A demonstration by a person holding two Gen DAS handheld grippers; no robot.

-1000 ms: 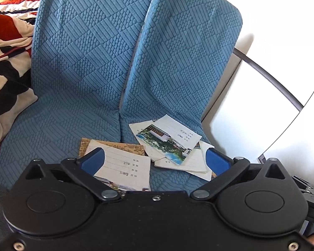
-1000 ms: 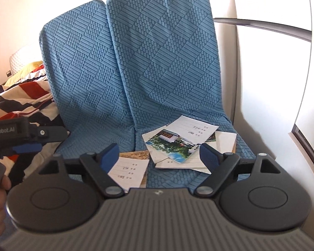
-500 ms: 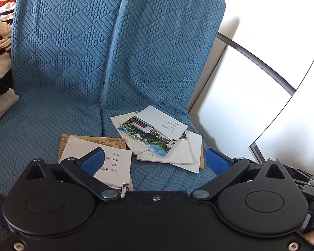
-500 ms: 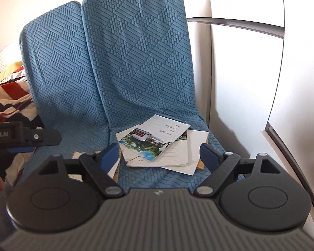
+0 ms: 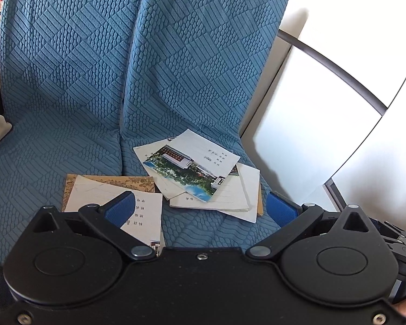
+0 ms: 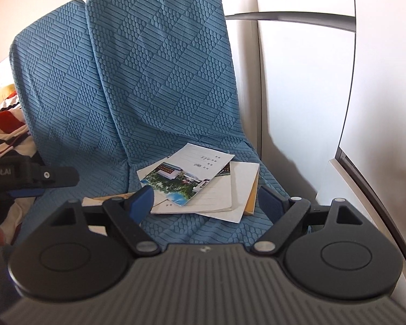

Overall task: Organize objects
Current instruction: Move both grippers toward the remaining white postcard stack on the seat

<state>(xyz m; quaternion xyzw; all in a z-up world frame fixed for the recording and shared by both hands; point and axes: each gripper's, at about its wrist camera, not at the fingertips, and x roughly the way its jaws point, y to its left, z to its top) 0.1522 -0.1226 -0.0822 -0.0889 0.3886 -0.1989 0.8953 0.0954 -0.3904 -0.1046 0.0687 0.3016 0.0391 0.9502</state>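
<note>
Both views have swung since a second ago: the striped bedding that filled the left edge of the left wrist view is now only a sliver there, and the white wall and dark rail take up more of the right side. The notebooks sit nearer the frame centres than they did, so both claws have turned toward the papers and drawn a little closer.

The left claw [image 5: 200, 211] is wide, with nothing between its blue pads. Its left pad [image 5: 120, 210] overlaps the near notebook [image 5: 105, 197] in the lower left of that view; whether it touches the paper I cannot tell. The right claw [image 6: 204, 201] is also wide and empty, framing the pile [image 6: 203, 189] at the centre of its view. The left tool shows as a dark bar at the left edge of the right wrist view.

The notebooks lie scattered on the blue seat [image 5: 211, 227]: one near notebook over a brown-covered one [image 5: 108, 180] on the left cushion, and a fanned pile [image 5: 203, 181] on the right cushion, topped by a photo-cover booklet [image 5: 184, 173]. The two groups are just beside each other across the seam.

I judge that nothing is gathered yet; this is the approach. Each claw seems lined up on its own group, so a pickup or a push together likely comes next. Thin, loose sheets on soft fabric may slide or buckle under a pinch.
</note>
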